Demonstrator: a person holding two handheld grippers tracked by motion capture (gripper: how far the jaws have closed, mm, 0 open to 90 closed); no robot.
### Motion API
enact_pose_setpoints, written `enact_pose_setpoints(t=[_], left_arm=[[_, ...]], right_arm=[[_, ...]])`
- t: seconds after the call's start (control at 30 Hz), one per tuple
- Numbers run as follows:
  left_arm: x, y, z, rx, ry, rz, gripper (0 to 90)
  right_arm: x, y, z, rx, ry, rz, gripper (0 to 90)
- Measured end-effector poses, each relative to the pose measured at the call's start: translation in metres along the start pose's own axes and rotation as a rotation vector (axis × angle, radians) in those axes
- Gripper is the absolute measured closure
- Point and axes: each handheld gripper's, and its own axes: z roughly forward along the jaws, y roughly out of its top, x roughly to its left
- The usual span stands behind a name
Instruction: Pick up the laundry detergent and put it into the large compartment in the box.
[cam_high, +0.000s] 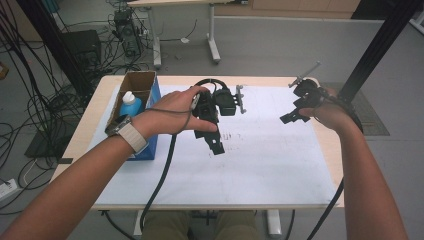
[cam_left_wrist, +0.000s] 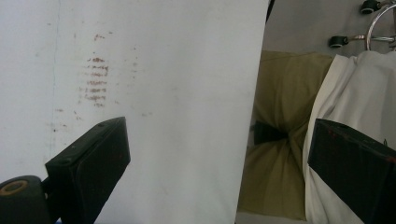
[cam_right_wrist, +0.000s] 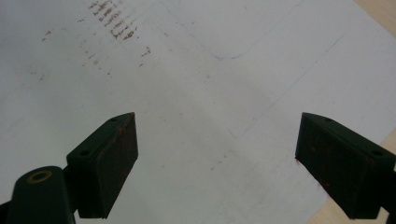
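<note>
My left gripper (cam_high: 216, 146) hangs over the middle of the white sheet (cam_high: 260, 150), held by the left hand, its jaws pointing down toward the near edge. In the left gripper view its jaws (cam_left_wrist: 219, 158) stand wide open with nothing between them, over the white sheet (cam_left_wrist: 163, 93) and its reddish smudges (cam_left_wrist: 95, 79). My right gripper (cam_high: 290, 117) is held above the sheet's right part. Its jaws (cam_right_wrist: 217, 163) are wide open and empty above the white sheet (cam_right_wrist: 210, 93), with brownish marks (cam_right_wrist: 114, 23) beyond.
An open cardboard box (cam_high: 131, 87) with a blue side stands at the table's left and holds a blue bottle with a white cap (cam_high: 130, 104). Cables trail off the near edge. The wooden table edge (cam_right_wrist: 373, 14) borders the sheet. The person's legs (cam_left_wrist: 275, 140) sit below the table.
</note>
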Motion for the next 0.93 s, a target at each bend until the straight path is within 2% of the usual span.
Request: enact_pose_setpoints(t=[0.73, 0.93], left_arm=[[0.0032, -0.0005, 0.0031, 0.000, -0.001, -0.009, 6.2], [0.0043, -0.0030, 0.0019, -0.015, -0.009, -0.017, 5.3]], right_arm=[[-0.0018, -0.0052, 0.0009, -0.004, 0.002, 0.010, 13.2], [-0.0017, -0.0055, 0.0006, -0.005, 0.001, 0.010, 13.2]])
